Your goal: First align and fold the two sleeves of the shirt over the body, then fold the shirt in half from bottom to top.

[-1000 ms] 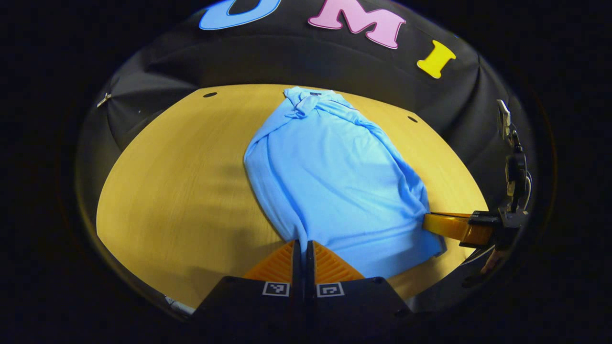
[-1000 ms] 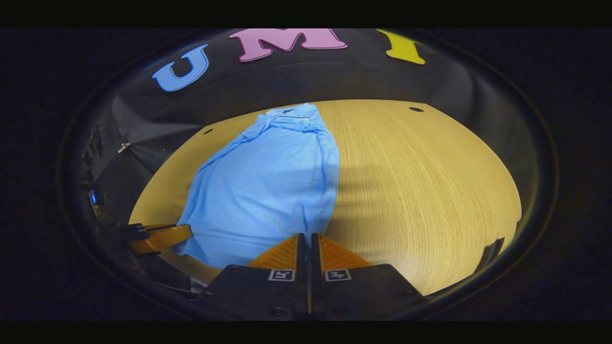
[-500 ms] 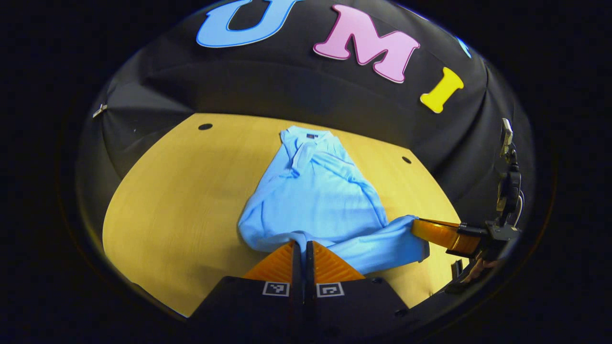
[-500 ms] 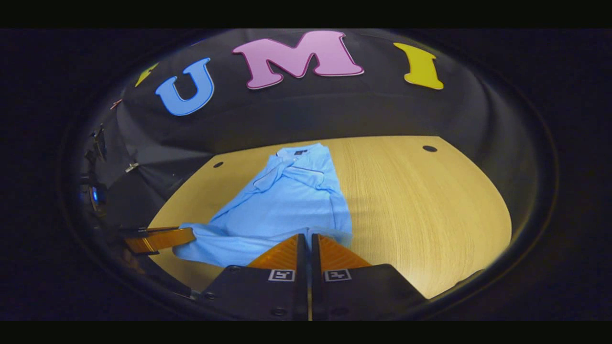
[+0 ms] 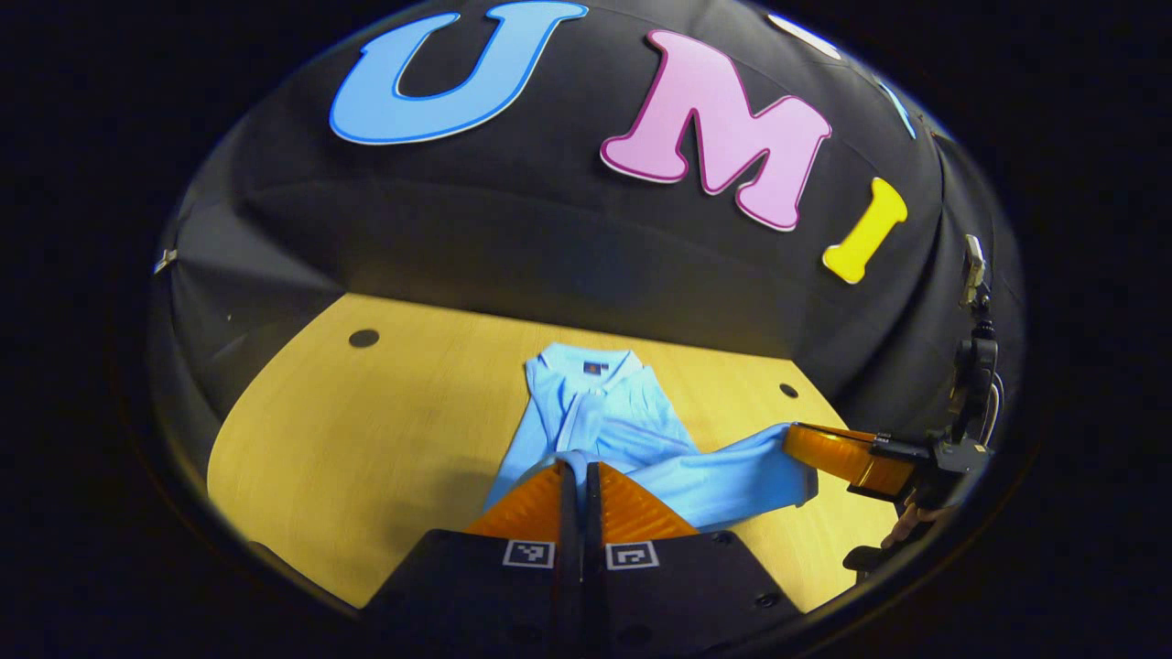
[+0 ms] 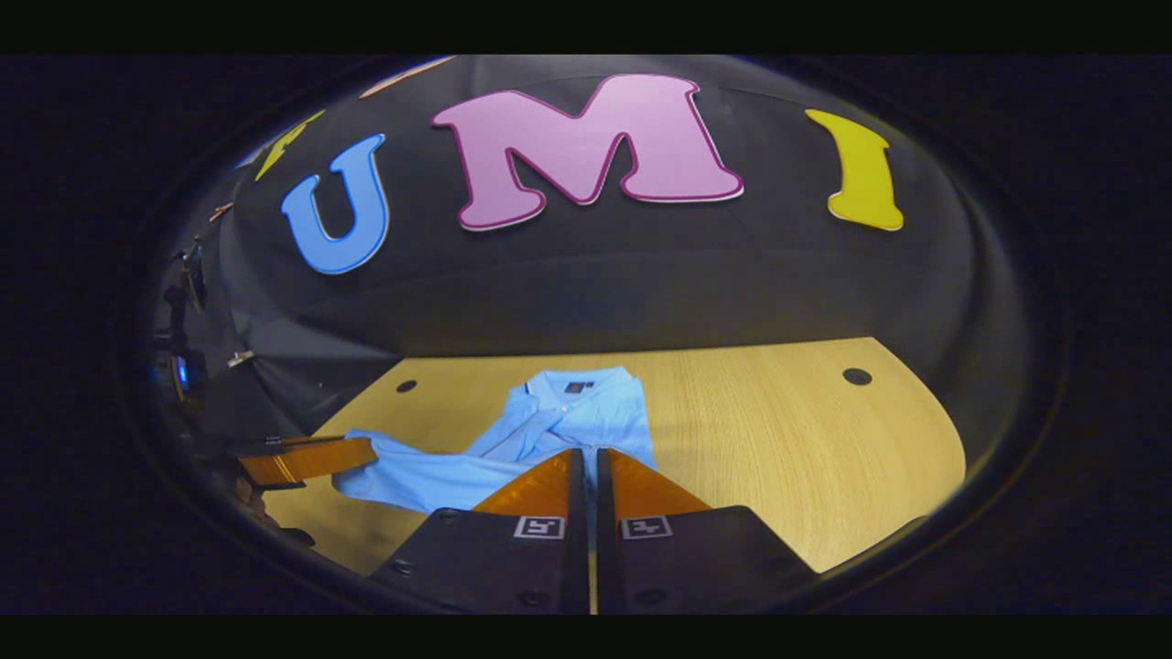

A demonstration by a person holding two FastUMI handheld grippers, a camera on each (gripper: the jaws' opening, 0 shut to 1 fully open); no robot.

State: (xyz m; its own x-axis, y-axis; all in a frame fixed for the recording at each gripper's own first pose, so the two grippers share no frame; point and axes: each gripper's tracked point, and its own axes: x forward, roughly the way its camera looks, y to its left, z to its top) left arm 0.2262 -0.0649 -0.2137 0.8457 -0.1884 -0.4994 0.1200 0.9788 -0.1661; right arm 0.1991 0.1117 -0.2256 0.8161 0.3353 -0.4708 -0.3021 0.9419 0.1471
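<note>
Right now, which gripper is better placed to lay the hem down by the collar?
Neither clearly: left gripper and right gripper each pinch a hem corner of the shirt, both near the collar.

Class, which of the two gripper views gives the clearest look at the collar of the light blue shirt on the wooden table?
The left gripper view: the light blue shirt's collar lies open, its placket running toward the shut left gripper. In the right gripper view the collar sits smaller and flatter, above the shut right gripper.
</note>
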